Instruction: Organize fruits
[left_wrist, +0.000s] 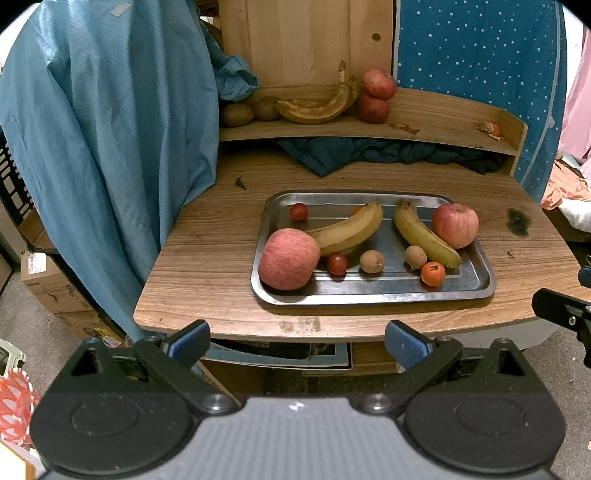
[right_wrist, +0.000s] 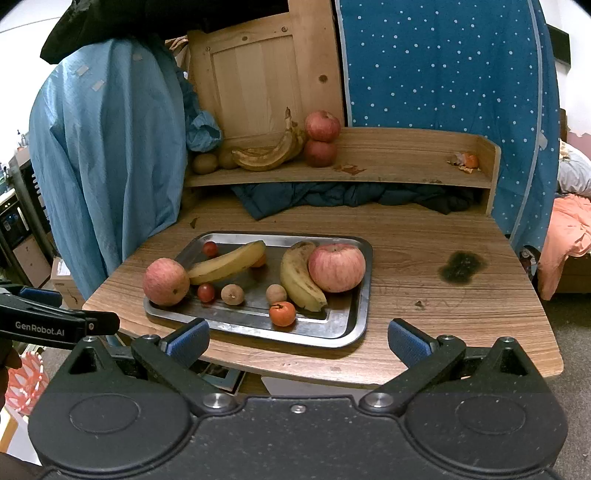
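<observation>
- Left gripper (left_wrist: 297, 341) held short of the table's (left_wrist: 207, 266) front edge; jaws spread wide, nothing between them.
- Right gripper (right_wrist: 297, 341) likewise held back from the edge, jaws apart and empty.
- A metal tray (left_wrist: 369, 293) is seen on the table, loaded with mixed fruit: two apples, one at the near left corner (left_wrist: 289, 258) and one at the far right (left_wrist: 455, 225).
- Two bananas (left_wrist: 349, 229) (left_wrist: 424, 234) are laid across the middle, the right one touching the right apple.
- Small fruit is scattered among them: two cherry tomatoes (left_wrist: 298, 211) (left_wrist: 337, 263), two brown round fruits (left_wrist: 372, 261) (left_wrist: 415, 257), a small orange (left_wrist: 432, 273); another orange piece is partly hidden behind the left banana.
- On the shelf (left_wrist: 436, 125) behind, two stacked apples (left_wrist: 376, 95), brown-spotted bananas (left_wrist: 317, 107) and kiwis (left_wrist: 236, 114) are noted.
- Judged: like fruits are not grouped on the tray; no fruit is held. Sorting appears barely begun, nearly all of it left.
</observation>
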